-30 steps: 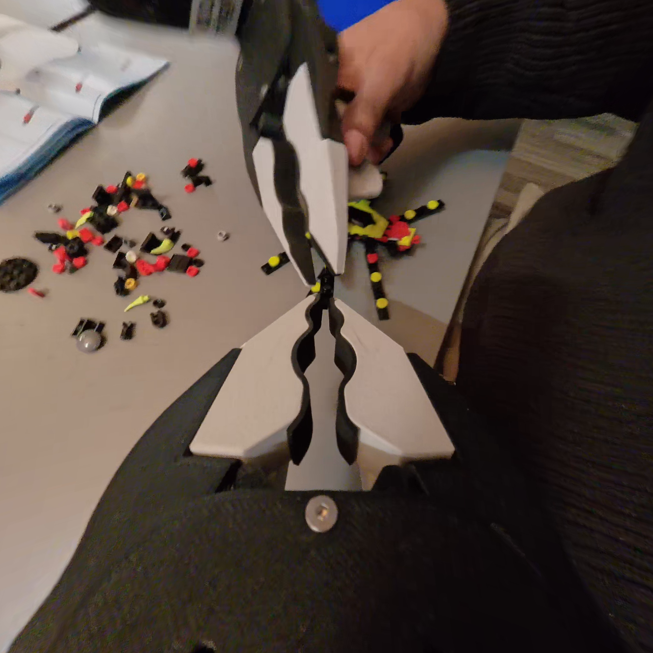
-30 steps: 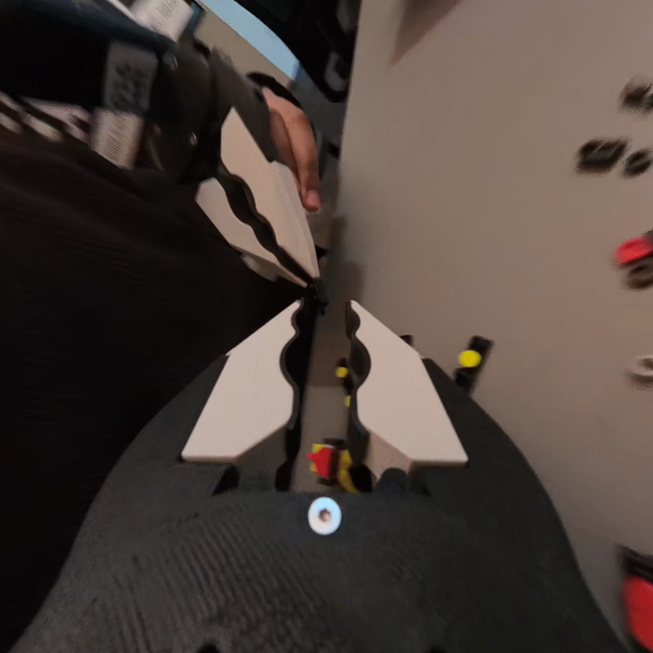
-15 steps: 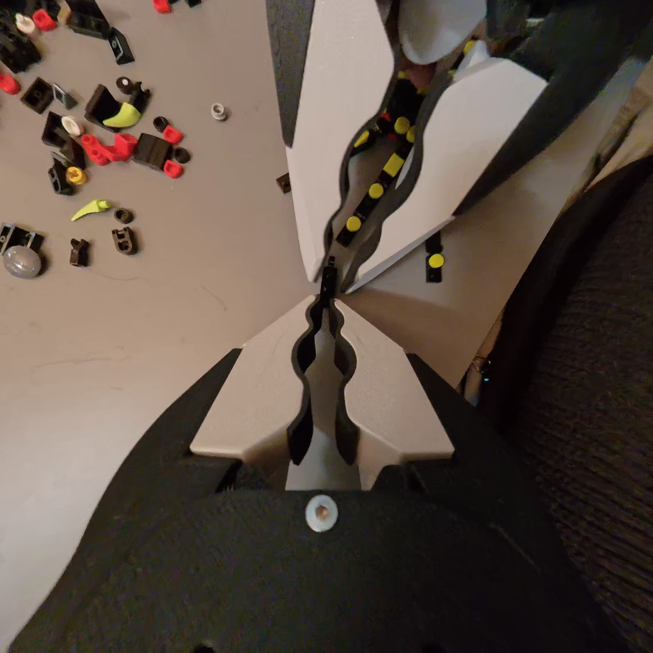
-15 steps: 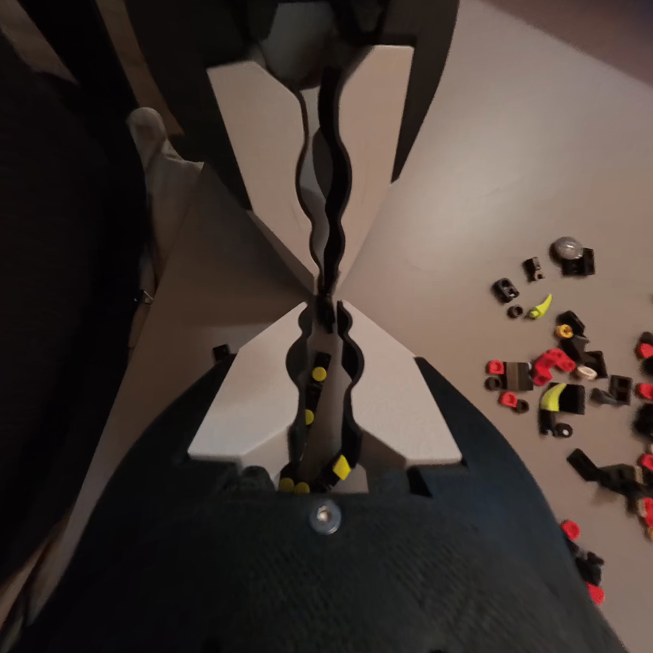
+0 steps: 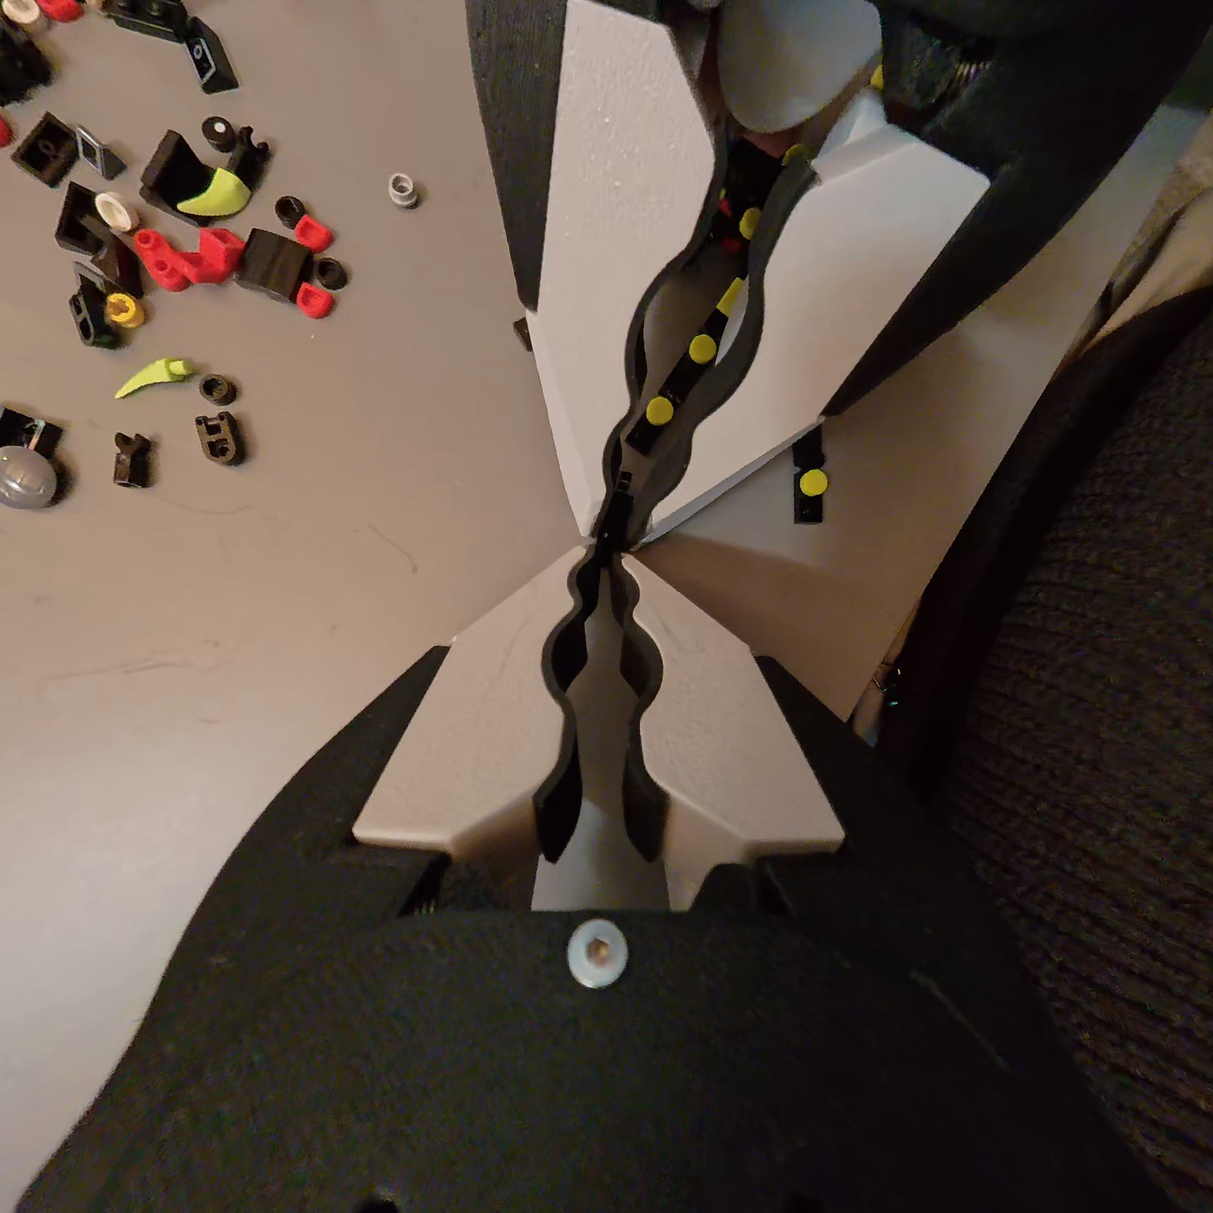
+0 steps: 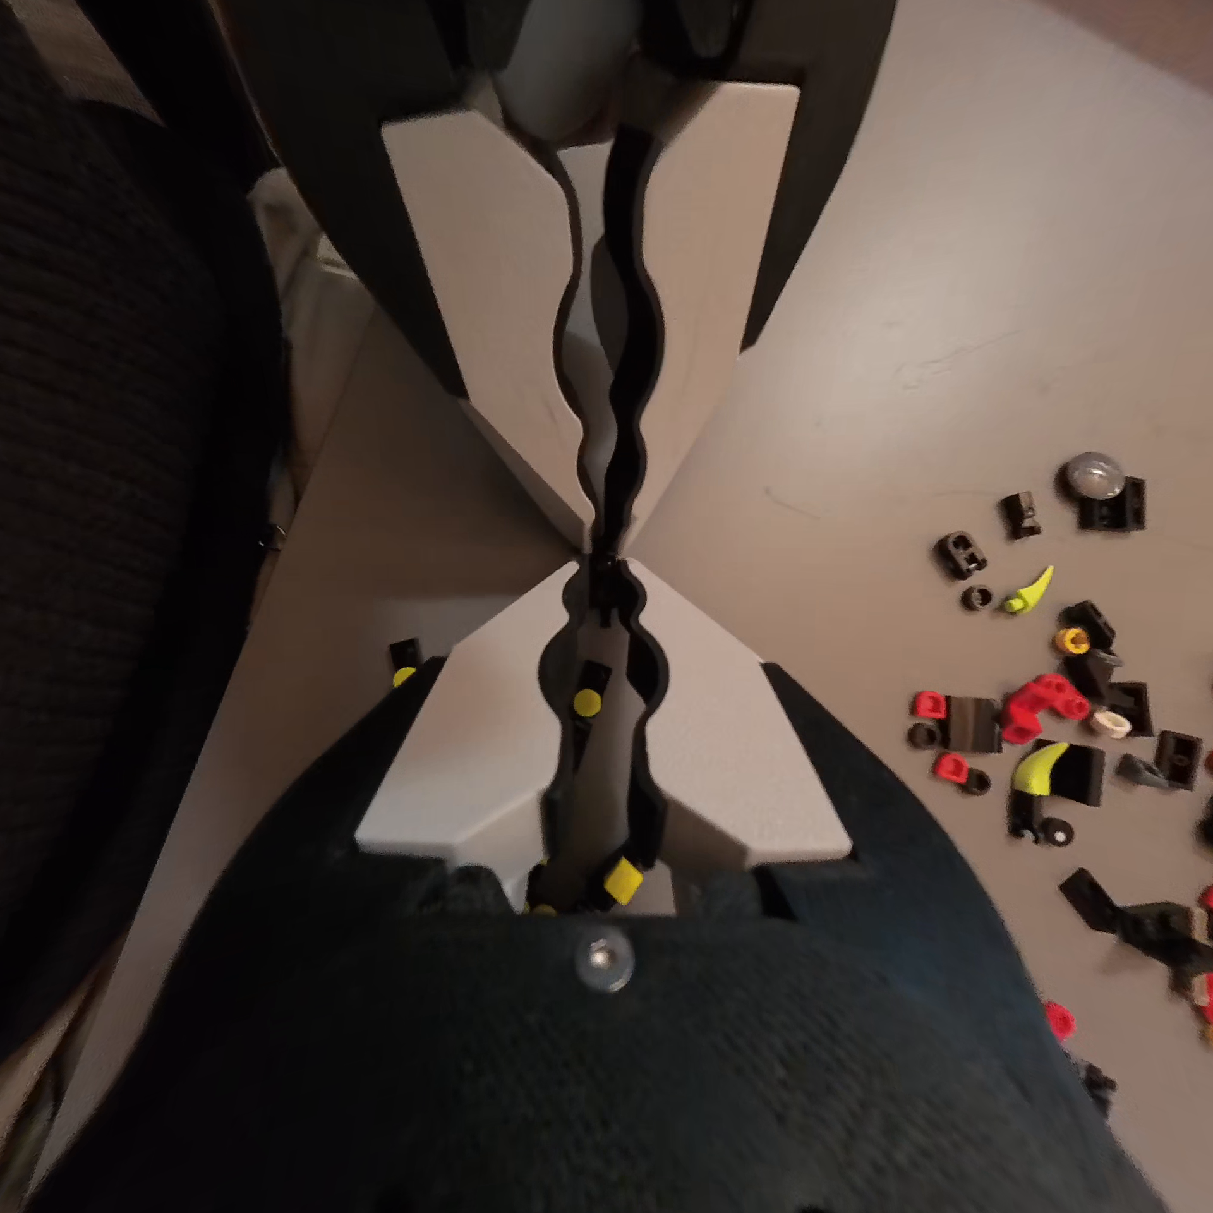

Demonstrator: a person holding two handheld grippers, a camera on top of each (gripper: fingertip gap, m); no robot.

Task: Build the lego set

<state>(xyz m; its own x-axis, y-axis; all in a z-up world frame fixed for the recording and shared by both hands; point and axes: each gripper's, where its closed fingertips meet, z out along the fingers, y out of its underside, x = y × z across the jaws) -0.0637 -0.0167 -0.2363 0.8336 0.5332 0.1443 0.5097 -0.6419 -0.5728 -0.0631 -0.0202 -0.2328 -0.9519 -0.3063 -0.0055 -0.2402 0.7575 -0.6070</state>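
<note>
Your left gripper and right gripper meet tip to tip, both sets of jaws clamped on one small black piece, so keep them in line and press straight along it, not sideways. The black model with yellow studs lies under the right gripper. To the left, loose bricks crowd the table; its edge runs close on the right.

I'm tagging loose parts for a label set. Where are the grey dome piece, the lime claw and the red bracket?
grey dome piece (image 5: 25, 478), left wrist view, rounded top.
lime claw (image 5: 152, 379), left wrist view, mid-curve.
red bracket (image 5: 187, 258), left wrist view, its middle.
</note>
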